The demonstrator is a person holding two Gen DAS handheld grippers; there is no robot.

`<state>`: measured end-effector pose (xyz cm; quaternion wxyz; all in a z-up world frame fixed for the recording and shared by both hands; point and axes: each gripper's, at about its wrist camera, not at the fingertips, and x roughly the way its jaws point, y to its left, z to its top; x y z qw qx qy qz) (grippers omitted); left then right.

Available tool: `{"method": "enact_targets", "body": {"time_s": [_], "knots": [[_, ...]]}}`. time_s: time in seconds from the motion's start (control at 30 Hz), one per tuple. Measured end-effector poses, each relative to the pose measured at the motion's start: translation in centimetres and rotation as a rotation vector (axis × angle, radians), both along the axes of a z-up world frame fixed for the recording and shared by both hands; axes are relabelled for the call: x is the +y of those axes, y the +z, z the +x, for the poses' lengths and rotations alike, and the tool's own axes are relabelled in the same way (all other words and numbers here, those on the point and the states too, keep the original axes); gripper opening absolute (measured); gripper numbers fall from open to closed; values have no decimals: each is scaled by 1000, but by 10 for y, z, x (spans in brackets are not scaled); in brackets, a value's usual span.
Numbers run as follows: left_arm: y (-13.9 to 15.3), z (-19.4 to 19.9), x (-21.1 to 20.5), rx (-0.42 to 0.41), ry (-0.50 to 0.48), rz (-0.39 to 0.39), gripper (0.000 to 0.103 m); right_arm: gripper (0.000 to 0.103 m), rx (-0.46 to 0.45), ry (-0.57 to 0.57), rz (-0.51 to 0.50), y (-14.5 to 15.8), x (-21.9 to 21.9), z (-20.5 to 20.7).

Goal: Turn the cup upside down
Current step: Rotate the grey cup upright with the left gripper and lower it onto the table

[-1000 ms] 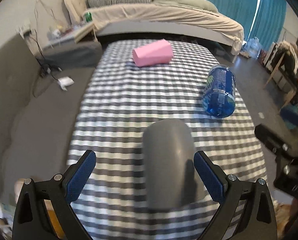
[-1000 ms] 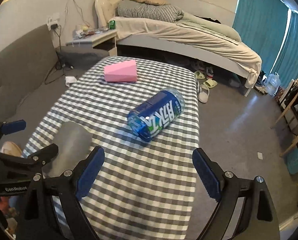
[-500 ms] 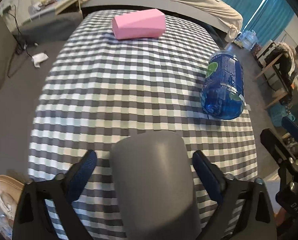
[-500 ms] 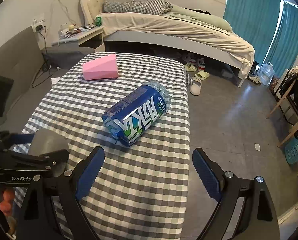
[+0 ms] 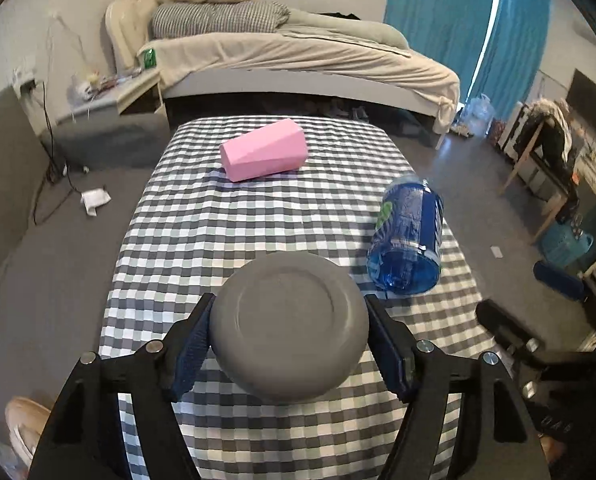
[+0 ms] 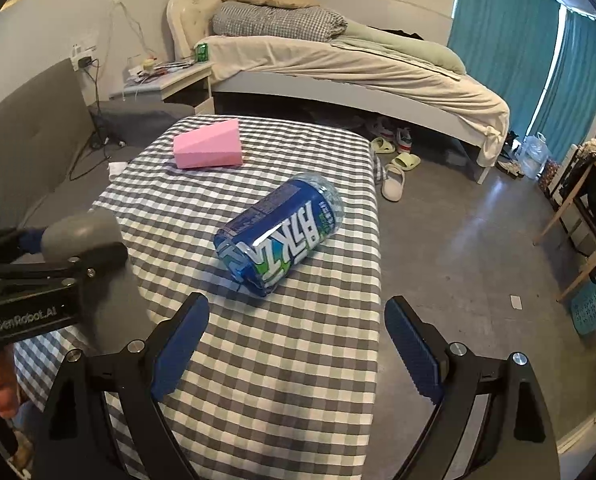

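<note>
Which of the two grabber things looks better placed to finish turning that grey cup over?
Left. The left hand-held gripper already clamps the grey plastic cup between its blue pads. The right hand-held gripper is open and empty, nearer the blue bottle lying on the checked tablecloth.

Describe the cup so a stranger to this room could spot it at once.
Start at the checkered table in front of the bed, then go to its near end. There the grey cup is clamped between the fingers of the left gripper, round flat base facing the camera. Unlike the pink block and the blue bottle lying on the cloth, it is plain grey and held.
</note>
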<state>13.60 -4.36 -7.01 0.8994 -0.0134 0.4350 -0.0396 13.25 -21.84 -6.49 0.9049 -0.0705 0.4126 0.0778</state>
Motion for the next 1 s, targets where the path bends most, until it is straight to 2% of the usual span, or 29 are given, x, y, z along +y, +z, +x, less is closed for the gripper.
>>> {"method": "enact_targets", "body": {"time_s": [0.17, 0.27, 0.4, 0.47, 0.53, 0.6, 0.77, 0.83, 1.0], "knots": [[-2, -6, -12, -49, -32, 59, 73, 90, -18, -9, 18, 5, -3, -5], [-3, -7, -11, -64, -35, 15, 74, 90, -29, -9, 14, 6, -4, -7], [-7, 2, -12, -93, -45, 18, 78, 90, -33, -17, 39, 9, -9, -10], [-12, 1, -11, -94, -47, 8, 79, 90, -40, -17, 52, 11, -12, -12], [-19, -1, -10, -81, -40, -13, 86, 90, -44, -20, 54, 11, -13, -13], [-29, -4, -10, -73, -37, -23, 87, 90, -38, -27, 54, 11, -15, -13], [-56, -4, -8, -30, -24, 13, 85, 90, -32, -31, 71, 10, -15, -12], [-61, -3, -6, -23, -35, -31, 74, 90, -31, -27, 65, 9, -13, -13], [-62, -3, -13, -24, -49, -43, 74, 90, -23, -22, 51, 5, -12, -11]]}}
